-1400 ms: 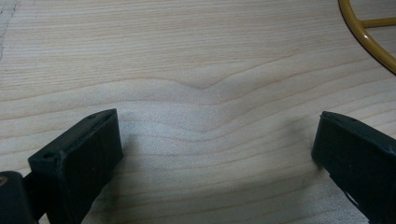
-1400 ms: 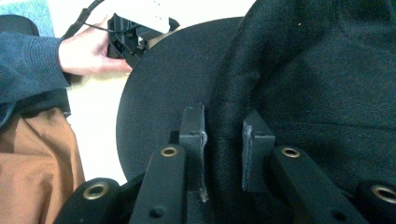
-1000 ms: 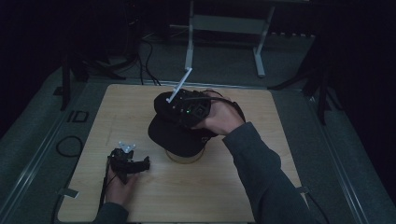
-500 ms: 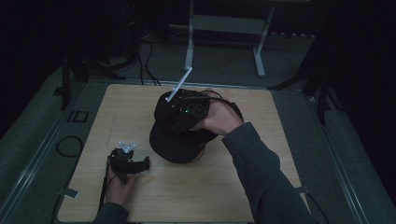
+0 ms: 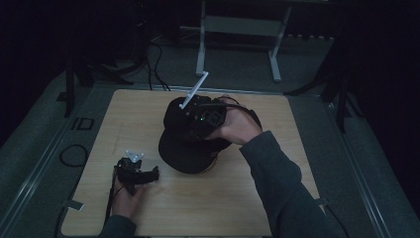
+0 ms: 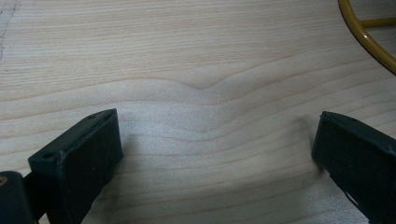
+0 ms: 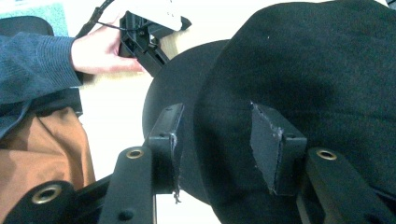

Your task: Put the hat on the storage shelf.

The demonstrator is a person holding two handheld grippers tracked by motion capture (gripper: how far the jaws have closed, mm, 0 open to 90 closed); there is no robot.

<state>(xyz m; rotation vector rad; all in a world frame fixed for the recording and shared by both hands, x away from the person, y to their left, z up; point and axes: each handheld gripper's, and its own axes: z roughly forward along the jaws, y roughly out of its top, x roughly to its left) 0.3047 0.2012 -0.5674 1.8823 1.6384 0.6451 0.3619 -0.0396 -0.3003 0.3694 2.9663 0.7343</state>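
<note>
Blue-grey knit sleeve [image 7: 35, 65]; black hand-held gripper [image 7: 217, 140], brass-ringed screw holes, grey plate.

Dim, dark-edged high view; gripper views bright, slightly soft.

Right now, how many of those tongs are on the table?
2. The left tongs lie near the front left of the wooden table, resting in a hand. The right tongs are at the middle, over the black hat.
</note>
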